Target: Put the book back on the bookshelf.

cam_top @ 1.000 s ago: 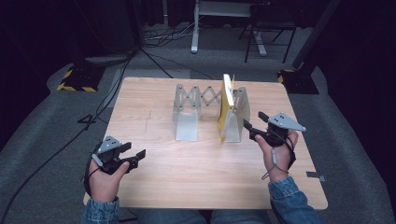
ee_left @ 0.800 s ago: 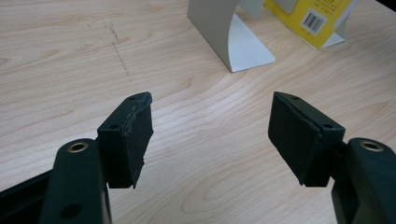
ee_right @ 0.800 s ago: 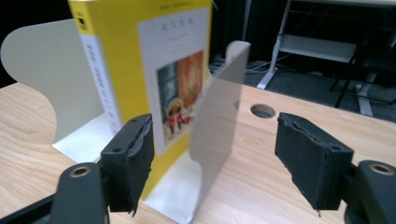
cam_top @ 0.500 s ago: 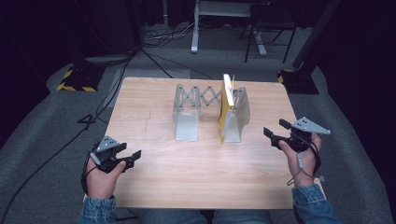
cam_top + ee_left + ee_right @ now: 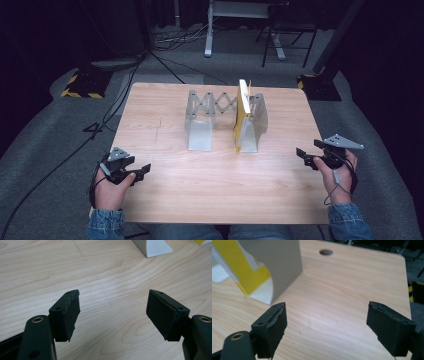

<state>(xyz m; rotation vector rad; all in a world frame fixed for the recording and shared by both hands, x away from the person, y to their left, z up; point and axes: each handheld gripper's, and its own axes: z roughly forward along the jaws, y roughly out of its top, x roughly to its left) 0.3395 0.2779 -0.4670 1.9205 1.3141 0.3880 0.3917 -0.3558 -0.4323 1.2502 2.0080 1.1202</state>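
**Op:** Log entry. I have the left gripper (image 5: 131, 172) at the near left corner of the wooden table (image 5: 165, 200), jaws spread wide over bare wood, nothing between them. The right gripper (image 5: 309, 157) sits at the right edge, jaws likewise spread and empty.

**Obs:** Where is the work piece?

**Op:** The yellow book (image 5: 242, 112) stands upright on its edge in the right-hand bay of the grey expanding book rack (image 5: 200, 131), mid-table toward the far side. It is just beside the rack's right end plate (image 5: 274, 262); I cannot tell if it touches. It is well apart from both grippers, nearer the right one.

**Obs:** Handling estimate?

**Op:** Judgement only: thin, flat and stiff across the covers, probably light. The covers look smooth, so it may slip under a weak pinch. If taken by one corner it could swing or tip against the rack.

**Obs:** Grip location?

**Op:** I would pinch the top edge near its middle, jaws on either cover, and lift straight up clear of the plates. The scissor lattice looks free to flex, so the rack could shift if the book drags.
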